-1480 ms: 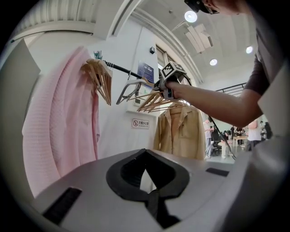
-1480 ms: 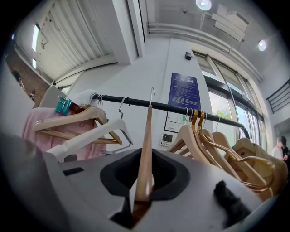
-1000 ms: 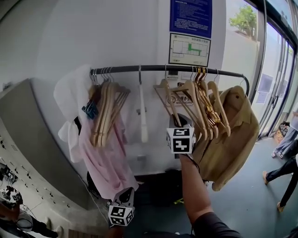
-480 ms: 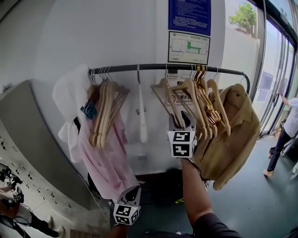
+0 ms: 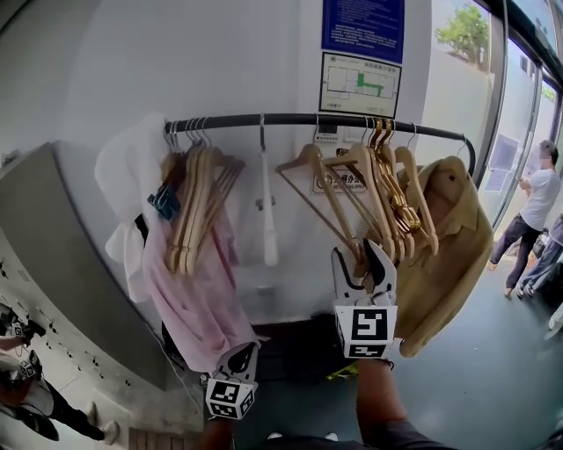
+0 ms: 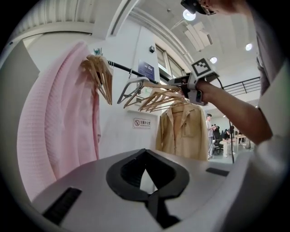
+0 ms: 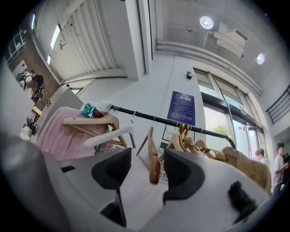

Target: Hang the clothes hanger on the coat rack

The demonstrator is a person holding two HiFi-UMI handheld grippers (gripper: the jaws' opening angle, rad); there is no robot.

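Dark metal tubing for the coat rack rail (image 5: 290, 119), smooth with a faint sheen. Pale wood on the clothes hanger (image 5: 310, 158) — smooth, satin finish, topped with a thin bright wire hook. Same blond wood across the bunched hangers (image 5: 198, 204). Further right, gold-toned hooks (image 5: 380, 132) in glossy metal. Smooth white plastic for the lone white hanger (image 5: 268, 220). Soft matt cloth in the pink garment (image 5: 198, 303); looks finely ribbed close up. Heavier matt weave for the tan shirt (image 5: 449, 246) — creased, no shine. Flat matt paint on the wall (image 5: 114, 70). Smooth printed sheet for the blue notice (image 5: 362, 26). Hard, smooth floor (image 5: 475, 378) with a slight shine.
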